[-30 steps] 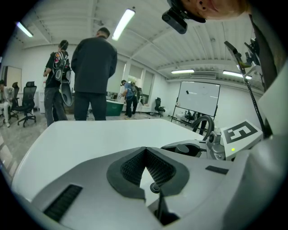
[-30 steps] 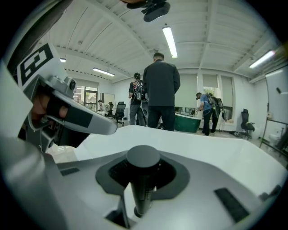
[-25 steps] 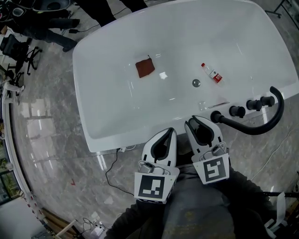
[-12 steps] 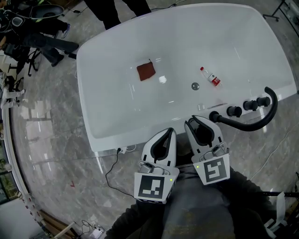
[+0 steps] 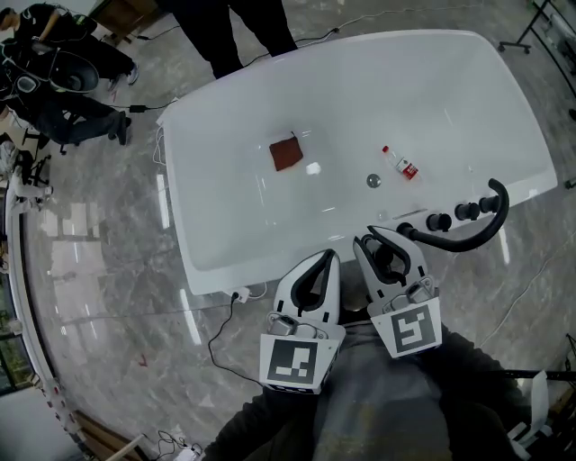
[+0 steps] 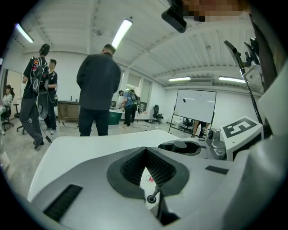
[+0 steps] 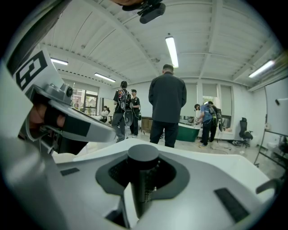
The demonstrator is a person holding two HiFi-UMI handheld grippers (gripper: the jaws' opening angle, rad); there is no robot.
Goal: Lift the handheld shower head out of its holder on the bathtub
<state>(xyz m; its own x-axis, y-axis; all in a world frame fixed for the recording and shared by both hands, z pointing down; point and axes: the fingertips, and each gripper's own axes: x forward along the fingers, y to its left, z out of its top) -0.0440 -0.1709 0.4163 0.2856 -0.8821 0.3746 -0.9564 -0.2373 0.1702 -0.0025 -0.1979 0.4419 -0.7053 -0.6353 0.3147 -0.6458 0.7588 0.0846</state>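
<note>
My right gripper [image 5: 387, 255] is shut on the black cylindrical shower head [image 7: 143, 155], which stands upright between its pads above the near rim of the white bathtub [image 5: 202, 180]. The same black cylinder top [image 6: 182, 145] shows in the left gripper view. A black curved hose or pipe [image 5: 463, 238] arcs from the rim by this gripper toward the right, past two black knobs [image 5: 438, 221]. My left gripper [image 5: 322, 261] hangs beside the right one, its jaws together with nothing between them [image 6: 146, 168].
In the tub lie a red-brown cloth [image 5: 286, 155], a small red-labelled bottle [image 5: 400, 163] and the drain [image 5: 372, 181]. A person in dark clothes [image 5: 252, 27] stands at the tub's far side. A cable [image 5: 225, 333] runs over the marble floor on the left.
The tub and floor have drawn away and look smaller as both grippers rise together. The right gripper keeps its hold on the black cylinder.
</note>
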